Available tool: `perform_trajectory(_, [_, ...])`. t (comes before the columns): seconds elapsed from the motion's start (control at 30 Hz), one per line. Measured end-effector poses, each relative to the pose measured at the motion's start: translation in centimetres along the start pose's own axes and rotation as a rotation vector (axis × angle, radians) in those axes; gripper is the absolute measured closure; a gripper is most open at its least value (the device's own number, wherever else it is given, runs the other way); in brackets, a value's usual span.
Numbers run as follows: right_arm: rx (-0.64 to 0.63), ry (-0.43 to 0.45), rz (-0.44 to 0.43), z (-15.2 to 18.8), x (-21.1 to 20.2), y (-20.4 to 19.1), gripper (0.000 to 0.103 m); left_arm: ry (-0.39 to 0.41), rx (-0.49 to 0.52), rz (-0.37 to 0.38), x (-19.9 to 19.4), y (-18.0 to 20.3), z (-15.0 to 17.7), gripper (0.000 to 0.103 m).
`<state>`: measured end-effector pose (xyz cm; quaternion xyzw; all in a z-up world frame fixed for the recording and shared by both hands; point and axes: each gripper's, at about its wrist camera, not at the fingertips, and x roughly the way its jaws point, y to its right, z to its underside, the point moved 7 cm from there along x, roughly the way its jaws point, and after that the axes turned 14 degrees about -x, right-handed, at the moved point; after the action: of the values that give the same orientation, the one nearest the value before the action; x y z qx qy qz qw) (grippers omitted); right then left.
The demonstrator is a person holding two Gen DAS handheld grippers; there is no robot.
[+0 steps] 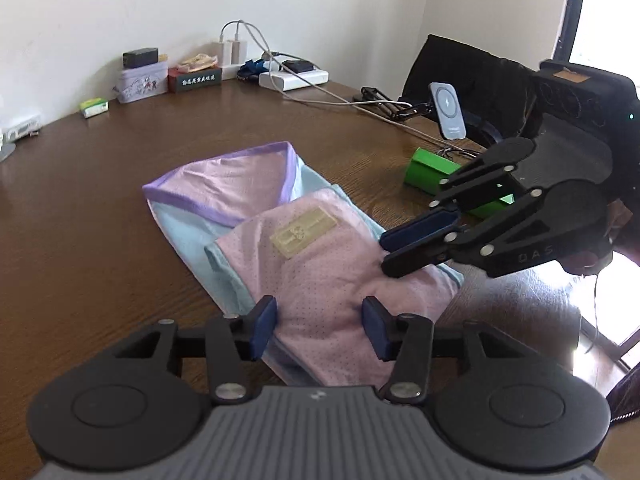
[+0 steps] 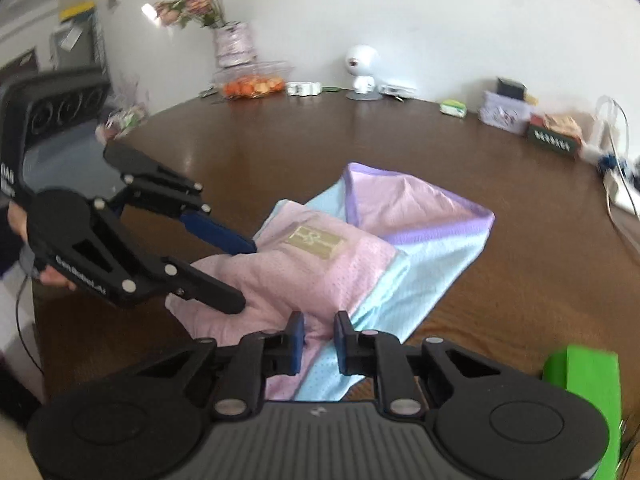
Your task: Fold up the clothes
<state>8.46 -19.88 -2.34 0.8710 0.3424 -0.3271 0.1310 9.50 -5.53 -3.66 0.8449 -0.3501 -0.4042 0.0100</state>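
A pink and light-blue mesh garment (image 1: 320, 264) with a purple hem and a beige label lies partly folded on the brown table (image 1: 100, 208); it also shows in the right wrist view (image 2: 360, 248). My left gripper (image 1: 320, 328) is open, its fingers standing either side of the pink fold at the near edge, nothing clamped. It appears from the side in the right wrist view (image 2: 244, 276). My right gripper (image 2: 319, 342) is open with a narrow gap over the garment's near edge. It appears in the left wrist view (image 1: 384, 254), its tips over the pink layer's right side.
A green box (image 1: 432, 172) sits right of the garment, also visible in the right wrist view (image 2: 584, 384). A phone stand (image 1: 450, 110), cables and a power strip (image 1: 294, 78) line the far side with tins and small boxes. A vase, fruit bowl (image 2: 250, 80) and white figurine stand by the wall.
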Motion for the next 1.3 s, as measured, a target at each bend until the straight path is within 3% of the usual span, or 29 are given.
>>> perform_trajectory(0.13, [0.177, 0.091, 0.076, -0.2, -1.7, 2.1, 0.083, 0.038, -0.037, 0.038, -1.2, -0.6, -1.4, 0.052])
perform_trajectory(0.2, [0.271, 0.126, 0.054, -0.5, -1.3, 3.0, 0.078, 0.069, -0.073, 0.037, -1.2, -1.1, -2.6, 0.047])
perform_trajectory(0.3, [0.377, 0.086, 0.003, -0.2, 1.7, 3.8, 0.074, 0.058, -0.108, -0.004, 0.3, -2.3, -3.3, 0.046])
perform_trajectory(0.33, [0.416, 0.076, 0.003, 0.1, 2.5, 3.9, 0.077, 0.051, -0.119, -0.017, 0.7, -2.6, -3.4, 0.046])
perform_trajectory(0.37, [0.454, 0.090, 0.001, 0.2, 2.7, 4.0, 0.093, 0.054, -0.127, -0.019, 0.9, -2.6, -3.4, 0.046])
perform_trajectory(0.4, [0.485, 0.104, 0.005, 0.3, 2.5, 4.0, 0.100, 0.055, -0.129, -0.016, 1.0, -2.6, -3.5, 0.046])
perform_trajectory(0.43, [0.495, 0.118, 0.016, 0.2, 1.9, 3.9, 0.100, 0.058, -0.125, -0.017, 1.0, -2.4, -3.5, 0.045])
perform_trajectory(0.57, [0.462, 0.175, 0.083, -0.5, -1.0, 3.1, 0.101, 0.035, -0.116, -0.055, 1.4, -2.4, -3.3, 0.037])
perform_trajectory(0.67, [0.443, 0.126, 0.131, 0.2, 0.1, 2.8, 0.100, 0.014, -0.110, -0.056, 1.7, -2.2, -3.0, 0.037])
perform_trajectory(0.73, [0.439, 0.070, 0.178, 1.0, 1.3, 2.9, 0.096, 0.015, -0.098, -0.071, 1.7, -2.1, -2.9, 0.037])
perform_trajectory(0.87, [0.385, 0.127, 0.267, 0.3, -0.8, 2.8, 0.080, 0.033, -0.114, -0.086, 0.7, -2.6, -3.3, 0.037])
perform_trajectory(0.97, [0.331, 0.173, 0.257, -0.7, -1.0, 2.5, 0.080, 0.073, -0.176, -0.079, 0.3, -3.3, -4.5, 0.036])
perform_trajectory(1.03, [0.318, 0.136, 0.239, -0.8, 0.6, 2.7, 0.080, 0.078, -0.190, -0.097, 1.4, -3.5, -5.3, 0.036])
perform_trajectory(1.13, [0.285, 0.073, 0.265, -0.2, 3.1, 3.3, 0.088, 0.043, -0.198, -0.230, 3.7, -4.7, -5.5, 0.037])
perform_trajectory(1.23, [0.261, 0.092, 0.252, -1.2, 1.8, 3.2, 0.085, 0.034, -0.196, -0.248, 3.5, -5.0, -5.8, 0.037])
perform_trajectory(1.27, [0.254, 0.096, 0.258, -1.7, 1.6, 3.7, 0.082, 0.053, -0.206, -0.251, 3.1, -5.3, -6.3, 0.037])
perform_trajectory(1.3, [0.246, 0.080, 0.278, -2.3, 1.9, 4.7, 0.071, 0.074, -0.222, -0.271, 2.8, -5.8, -7.0, 0.035])
